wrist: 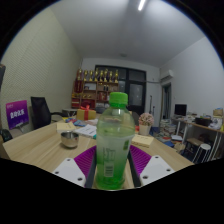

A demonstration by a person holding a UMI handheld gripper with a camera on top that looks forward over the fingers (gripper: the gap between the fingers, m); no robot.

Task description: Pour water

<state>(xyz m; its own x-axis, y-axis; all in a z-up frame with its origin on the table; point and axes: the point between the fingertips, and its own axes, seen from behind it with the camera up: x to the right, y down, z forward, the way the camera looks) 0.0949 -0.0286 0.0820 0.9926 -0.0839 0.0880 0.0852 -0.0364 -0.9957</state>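
A clear green plastic bottle (114, 140) with a green cap and a white label stands upright between my fingers. My gripper (113, 168) is shut on it, both purple pads (86, 160) pressing against its lower sides. The bottle holds green-tinted liquid and hides the table straight ahead. A small metal cup (68, 138) sits on the wooden table (40, 148), ahead and to the left of the bottle.
An orange bottle (88, 113) and small clutter stand farther back on the table. A black chair (40, 110) and a purple screen (17, 114) are at the left. Shelves (95, 85) line the back wall. A desk with a monitor (181, 110) is at the right.
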